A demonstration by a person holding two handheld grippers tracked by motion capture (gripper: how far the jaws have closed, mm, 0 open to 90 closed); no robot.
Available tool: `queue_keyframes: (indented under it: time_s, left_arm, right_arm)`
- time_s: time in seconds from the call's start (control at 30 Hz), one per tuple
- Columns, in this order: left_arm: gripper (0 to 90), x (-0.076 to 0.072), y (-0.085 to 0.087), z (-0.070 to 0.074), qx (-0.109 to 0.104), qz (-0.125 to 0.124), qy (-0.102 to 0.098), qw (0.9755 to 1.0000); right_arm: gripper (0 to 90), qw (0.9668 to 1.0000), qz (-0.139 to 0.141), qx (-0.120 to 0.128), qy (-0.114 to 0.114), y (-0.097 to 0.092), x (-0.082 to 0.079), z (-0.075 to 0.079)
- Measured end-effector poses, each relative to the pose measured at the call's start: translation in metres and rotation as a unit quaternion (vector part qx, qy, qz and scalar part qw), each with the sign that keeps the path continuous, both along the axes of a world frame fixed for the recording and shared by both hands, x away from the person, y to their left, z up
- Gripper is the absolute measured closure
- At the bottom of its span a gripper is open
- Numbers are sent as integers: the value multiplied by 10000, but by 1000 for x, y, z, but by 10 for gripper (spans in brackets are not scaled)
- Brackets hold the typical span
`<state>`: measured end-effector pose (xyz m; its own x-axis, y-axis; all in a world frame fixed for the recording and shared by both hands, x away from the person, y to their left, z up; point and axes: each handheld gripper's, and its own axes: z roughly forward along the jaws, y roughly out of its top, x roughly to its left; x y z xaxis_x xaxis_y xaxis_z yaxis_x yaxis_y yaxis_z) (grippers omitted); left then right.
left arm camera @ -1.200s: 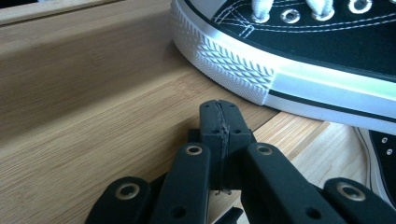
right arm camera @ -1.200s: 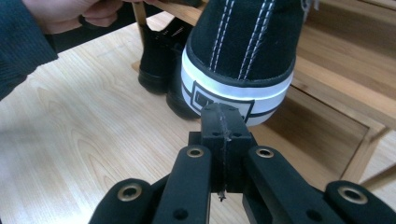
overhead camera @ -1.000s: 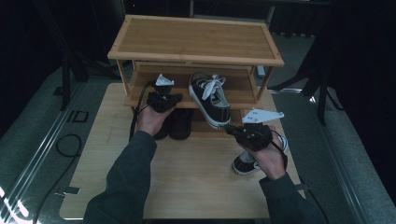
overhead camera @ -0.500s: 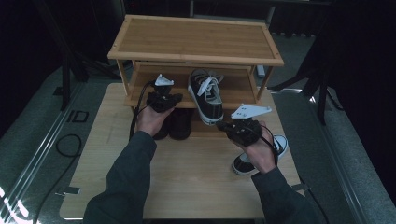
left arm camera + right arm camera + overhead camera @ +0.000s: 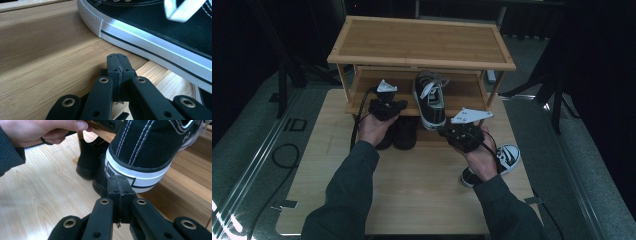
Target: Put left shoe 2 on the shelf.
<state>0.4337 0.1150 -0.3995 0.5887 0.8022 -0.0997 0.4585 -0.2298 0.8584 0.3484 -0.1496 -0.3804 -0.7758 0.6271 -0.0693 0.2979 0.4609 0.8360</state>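
Note:
A black canvas sneaker with a white sole lies on the middle shelf of a bamboo shoe rack, its heel overhanging the front edge. My left gripper rests on that shelf just left of the sneaker, and its jaws are shut with nothing between them. My right gripper points at the sneaker's heel. Its shut, empty tips sit right in front of the white heel band; I cannot tell if they touch it.
A second matching sneaker lies on the wooden table behind my right hand. A pair of black boots stands under the shelf, seen again as boots beside the heel. The rack's top shelf overhangs the work spot.
My right hand has moved left, away from the sneaker on the table, up to the shelf sneaker's heel. That heel has swung slightly left. My left hand has stayed put.

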Motion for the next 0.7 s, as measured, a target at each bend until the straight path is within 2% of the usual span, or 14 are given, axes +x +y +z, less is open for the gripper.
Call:
queue_keyframes:
  time_s: [0.4, 0.7]
  left_arm:
    - [900, 0, 0, 0, -27, -4, 7, 10000]
    - [900, 0, 0, 0, -15, -2, 2, 10000]
  right_arm:
    - [900, 9999, 49, 98, 32, 18, 9, -2]
    - [900, 10000, 69, 24, -45, 32, 13, -3]
